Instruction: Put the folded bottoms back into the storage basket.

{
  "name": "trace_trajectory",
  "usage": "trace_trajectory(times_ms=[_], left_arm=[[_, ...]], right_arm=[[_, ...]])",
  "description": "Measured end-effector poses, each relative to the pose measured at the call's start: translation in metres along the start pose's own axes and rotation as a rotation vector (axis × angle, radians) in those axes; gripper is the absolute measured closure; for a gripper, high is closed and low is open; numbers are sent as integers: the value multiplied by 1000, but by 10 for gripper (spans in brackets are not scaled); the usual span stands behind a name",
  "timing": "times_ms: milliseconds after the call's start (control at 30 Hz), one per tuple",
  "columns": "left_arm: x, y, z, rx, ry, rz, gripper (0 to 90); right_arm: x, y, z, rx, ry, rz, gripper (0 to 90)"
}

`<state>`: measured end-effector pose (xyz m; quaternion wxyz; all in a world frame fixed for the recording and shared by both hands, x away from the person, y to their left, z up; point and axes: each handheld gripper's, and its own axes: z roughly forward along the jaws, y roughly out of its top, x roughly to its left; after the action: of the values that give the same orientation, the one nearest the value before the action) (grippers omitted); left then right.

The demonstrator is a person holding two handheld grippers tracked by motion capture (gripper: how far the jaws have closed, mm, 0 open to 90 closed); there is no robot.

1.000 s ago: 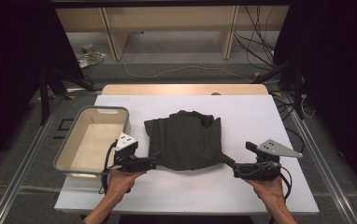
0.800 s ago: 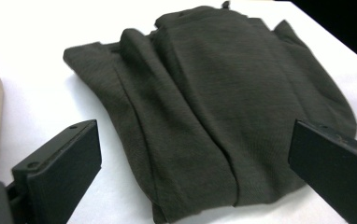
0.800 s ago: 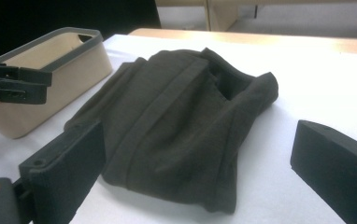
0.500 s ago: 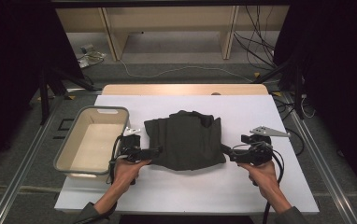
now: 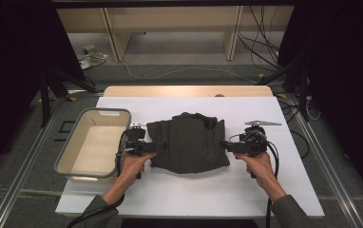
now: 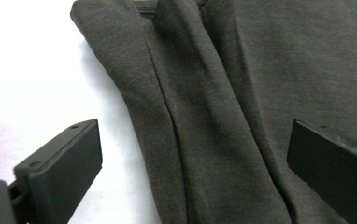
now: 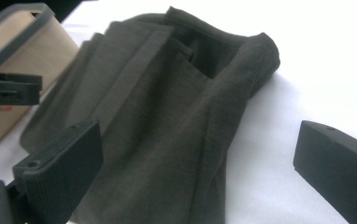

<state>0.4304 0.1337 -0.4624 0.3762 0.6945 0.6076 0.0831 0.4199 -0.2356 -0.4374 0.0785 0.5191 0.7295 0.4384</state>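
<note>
Evidently the dark shirt (image 5: pixel 189 142), lying folded in the middle of the white table (image 5: pixel 194 194), is about to be picked up by its 2 side edges: the left gripper (image 5: pixel 157 147) and right gripper (image 5: pixel 221 143) sit at opposite edges, both with jaws spread wide and nothing held. Next, I judge, each must slide a jaw under the layered cloth and pinch it. The beige bin (image 5: pixel 70 152) just beside the left hand (image 5: pixel 131 164) crowds that side.

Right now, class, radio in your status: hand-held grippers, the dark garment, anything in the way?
Left hand-held gripper open at dark garment left edge. Right hand-held gripper open at its right edge. Garment folded flat on white table, ungrasped. Beige bin stands left, clear.
</note>
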Motion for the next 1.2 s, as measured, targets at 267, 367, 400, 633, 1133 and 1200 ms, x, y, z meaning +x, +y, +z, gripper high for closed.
trace_trajectory(times_ms=[267,367,400,633,1133,1200], left_arm=[[4,7,10,47,11,-15,30],[5,9,18,71,18,-18,31],[5,9,18,71,18,-18,31],[8,16,32,89,46,-27,31],[6,22,47,186,21,-18,73],[7,22,47,188,18,-13,75]], right_arm=[[-4,9,23,48,-6,18,22],[-8,11,32,67,0,34,22],[-8,11,32,67,0,34,22],[-11,17,48,105,5,41,22],[-18,17,76,179,-7,51,17],[-17,17,80,187,-6,58,17]])
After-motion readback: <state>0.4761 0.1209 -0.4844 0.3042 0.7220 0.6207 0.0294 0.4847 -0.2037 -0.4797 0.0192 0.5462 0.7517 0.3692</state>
